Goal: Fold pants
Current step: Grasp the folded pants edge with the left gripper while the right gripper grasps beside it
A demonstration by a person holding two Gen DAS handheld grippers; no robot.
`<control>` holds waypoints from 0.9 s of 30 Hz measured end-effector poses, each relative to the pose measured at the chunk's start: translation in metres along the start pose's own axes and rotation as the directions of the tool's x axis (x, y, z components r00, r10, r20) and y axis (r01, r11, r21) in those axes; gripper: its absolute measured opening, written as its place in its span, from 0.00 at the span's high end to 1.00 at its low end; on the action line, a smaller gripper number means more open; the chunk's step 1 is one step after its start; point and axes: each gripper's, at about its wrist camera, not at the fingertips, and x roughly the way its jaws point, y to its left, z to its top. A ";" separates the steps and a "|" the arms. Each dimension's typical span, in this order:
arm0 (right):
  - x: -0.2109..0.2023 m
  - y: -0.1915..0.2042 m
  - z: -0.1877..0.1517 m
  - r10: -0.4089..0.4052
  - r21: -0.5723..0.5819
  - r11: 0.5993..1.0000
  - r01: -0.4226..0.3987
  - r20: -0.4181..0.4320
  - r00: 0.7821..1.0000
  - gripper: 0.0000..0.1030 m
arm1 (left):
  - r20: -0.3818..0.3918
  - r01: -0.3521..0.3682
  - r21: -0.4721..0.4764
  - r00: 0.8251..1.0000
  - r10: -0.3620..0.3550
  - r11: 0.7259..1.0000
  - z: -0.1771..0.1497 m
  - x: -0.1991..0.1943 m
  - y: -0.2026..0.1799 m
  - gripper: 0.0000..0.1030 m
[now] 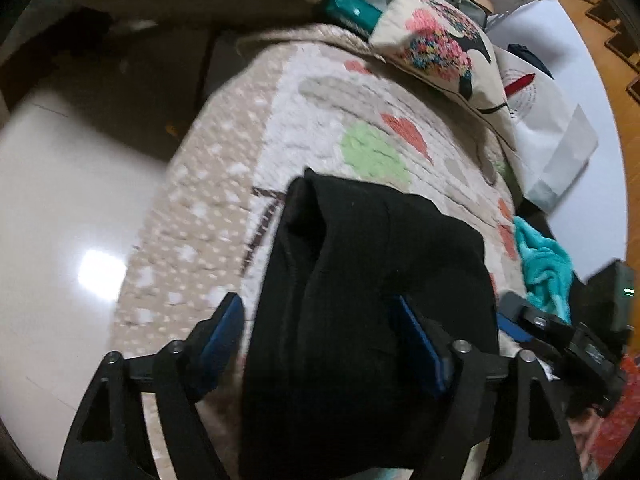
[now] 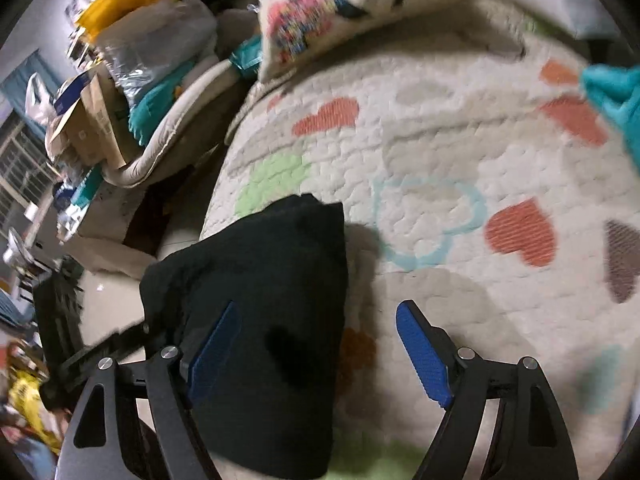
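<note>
quilt [image 2: 440, 140]: hearts | cushion [image 1: 440, 48]: on quilt | teal cloth [image 1: 544, 264]: quilt edge

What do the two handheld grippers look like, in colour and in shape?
Both look alike. The left gripper and the right gripper have black linkage arms with triangular cut-outs and silver pivot bolts. Each finger ends in a flat, blue, finely ribbed pad. No cables or sleeves are visible.

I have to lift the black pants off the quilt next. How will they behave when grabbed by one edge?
The black pants look soft and bunched into creases, so they would probably droop and unfold if lifted. The fabric seems thick and matte, likely easy to pinch. On the textured quilt they would probably drag and wrinkle, not slide.
</note>
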 end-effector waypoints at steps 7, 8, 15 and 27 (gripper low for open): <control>0.036 -0.013 0.002 0.133 0.099 0.986 -0.131 -0.014 0.991 0.15 | 0.011 0.066 -0.037 0.998 -0.066 0.997 0.000 0.016 -0.002 0.01; 0.038 -0.011 0.003 0.147 0.092 0.985 -0.145 -0.016 0.989 0.16 | 0.005 0.052 -0.011 0.999 -0.052 0.999 -0.001 0.017 -0.006 0.01; 0.035 0.009 0.008 0.172 0.040 0.985 -0.170 -0.032 0.985 0.62 | -0.018 0.089 0.025 0.996 -0.088 0.996 -0.003 0.001 -0.022 0.65; -0.010 0.015 0.061 0.111 -0.031 0.994 -0.109 0.072 0.991 0.70 | -0.007 0.146 0.002 0.989 -0.146 0.989 0.041 0.016 -0.076 0.66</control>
